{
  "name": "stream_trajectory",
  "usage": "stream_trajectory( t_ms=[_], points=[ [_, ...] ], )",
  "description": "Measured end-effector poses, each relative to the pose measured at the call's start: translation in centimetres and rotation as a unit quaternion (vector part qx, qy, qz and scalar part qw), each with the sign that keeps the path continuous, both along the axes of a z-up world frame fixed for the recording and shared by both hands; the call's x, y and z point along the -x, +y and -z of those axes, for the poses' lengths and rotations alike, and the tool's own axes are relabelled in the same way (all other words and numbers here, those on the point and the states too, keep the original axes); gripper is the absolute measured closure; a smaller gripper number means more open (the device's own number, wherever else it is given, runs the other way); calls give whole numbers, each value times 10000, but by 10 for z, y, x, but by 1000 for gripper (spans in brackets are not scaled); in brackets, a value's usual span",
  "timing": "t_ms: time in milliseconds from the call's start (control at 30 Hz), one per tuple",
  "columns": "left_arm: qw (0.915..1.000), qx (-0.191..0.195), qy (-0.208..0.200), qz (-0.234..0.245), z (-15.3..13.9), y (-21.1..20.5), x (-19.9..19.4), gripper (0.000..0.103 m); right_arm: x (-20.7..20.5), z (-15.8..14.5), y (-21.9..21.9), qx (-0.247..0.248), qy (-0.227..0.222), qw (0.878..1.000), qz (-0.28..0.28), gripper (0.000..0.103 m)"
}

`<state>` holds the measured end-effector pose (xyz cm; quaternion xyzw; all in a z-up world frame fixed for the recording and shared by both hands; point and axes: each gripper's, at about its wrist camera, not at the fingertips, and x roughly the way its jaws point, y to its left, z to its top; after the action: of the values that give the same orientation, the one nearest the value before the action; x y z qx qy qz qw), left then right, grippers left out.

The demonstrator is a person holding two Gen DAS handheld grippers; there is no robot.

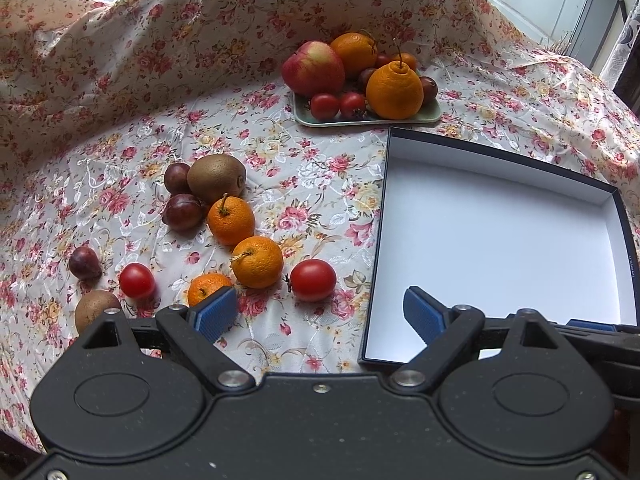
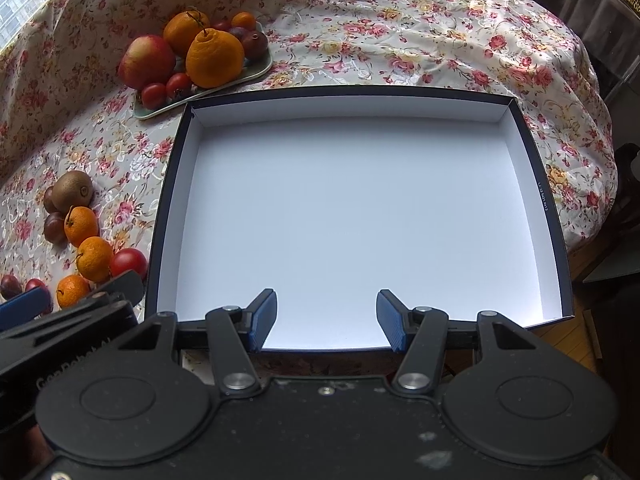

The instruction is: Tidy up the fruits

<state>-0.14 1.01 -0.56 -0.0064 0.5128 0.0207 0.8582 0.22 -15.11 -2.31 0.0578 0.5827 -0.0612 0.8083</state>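
the loose fruit lies on the flowered surface (image 1: 312, 184) ahead of and to the left of the left gripper (image 1: 316, 314), which makes that the nearer one; the right gripper (image 2: 326, 320) hangs over the near edge of the box (image 2: 558, 216) with nothing but white floor in front of it. both grippers are spread wide and hold nothing. closest to the left gripper is a small mandarin (image 1: 208, 288), partly hidden behind its left finger (image 1: 216, 312), with a red tomato (image 1: 313, 280) just ahead between the fingers' line and the box. the tomato is slightly oval, its long axis running left to right, stem end to the left. beyond sit two more mandarins (image 1: 257, 262), a kiwi (image 1: 217, 178) and dark plums (image 1: 182, 213), bunched and touching. the box stands empty to the right of them, so nothing appears sorted yet. a green tray (image 1: 430, 114) of larger fruit rests further back.
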Motion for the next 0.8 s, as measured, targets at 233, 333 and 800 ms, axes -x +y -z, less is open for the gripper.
stream_trajectory(
  t_ms=[233, 333, 800],
  points=[
    [9994, 27, -72, -347, -5, 27, 3, 13, -3, 0, 16, -73, -31, 9999, -92, 44],
    [9981, 56, -53, -604, -4, 46, 4, 13, -2, -3, 27, -63, -185, 9998, -102, 44],
    [9796, 148, -16, -2004, -5, 165, 25, 18, -7, -16, 121, 30, -682, 9931, -956, 44]
  ],
)
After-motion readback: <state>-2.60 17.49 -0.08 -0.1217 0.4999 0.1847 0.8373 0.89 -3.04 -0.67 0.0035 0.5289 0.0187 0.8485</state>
